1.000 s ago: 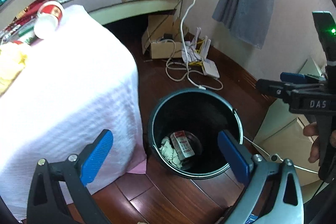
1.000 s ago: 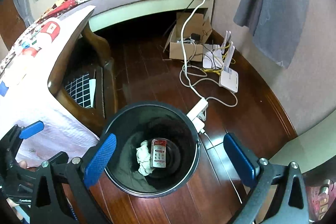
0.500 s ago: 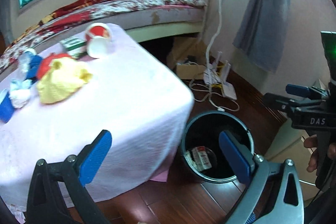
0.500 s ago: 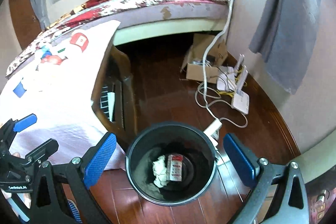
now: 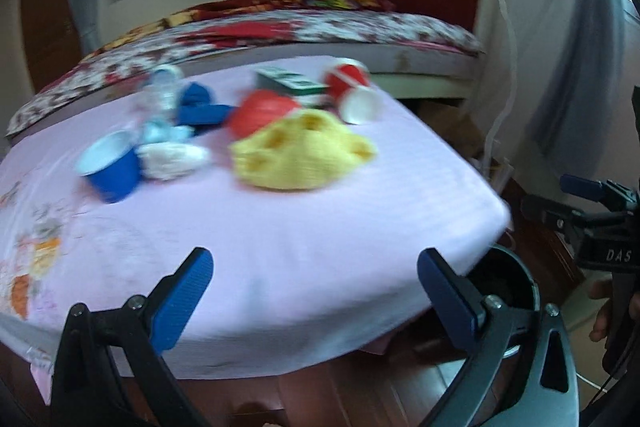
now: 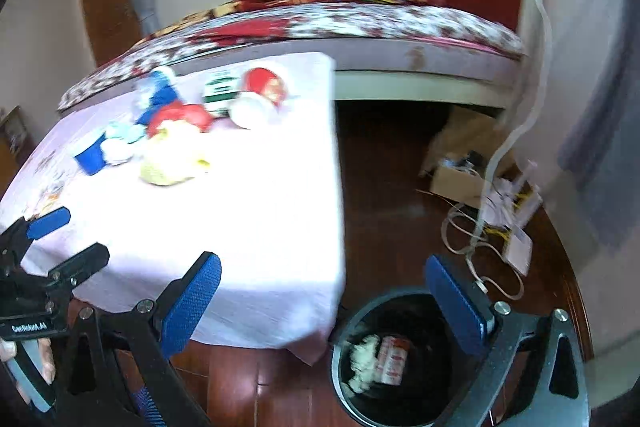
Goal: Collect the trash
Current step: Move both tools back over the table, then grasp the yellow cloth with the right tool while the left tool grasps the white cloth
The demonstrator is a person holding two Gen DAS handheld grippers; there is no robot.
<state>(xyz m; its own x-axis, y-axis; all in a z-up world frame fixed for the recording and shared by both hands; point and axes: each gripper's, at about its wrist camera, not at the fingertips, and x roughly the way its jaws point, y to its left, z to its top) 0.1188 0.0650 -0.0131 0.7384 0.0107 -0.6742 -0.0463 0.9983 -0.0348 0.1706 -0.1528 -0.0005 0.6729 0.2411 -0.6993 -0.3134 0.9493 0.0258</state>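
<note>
My left tongs are wide open and hold nothing, and so are my right tongs. I hold them open so I can grab trash. The black bin sits on the floor right under my right tongs, at 5 o'clock, with a paper wad inside. The counter is ahead. At 12 o'clock lies the yellow bag, then the blue cup at 10 o'clock. The red cup lies farther back.
</note>
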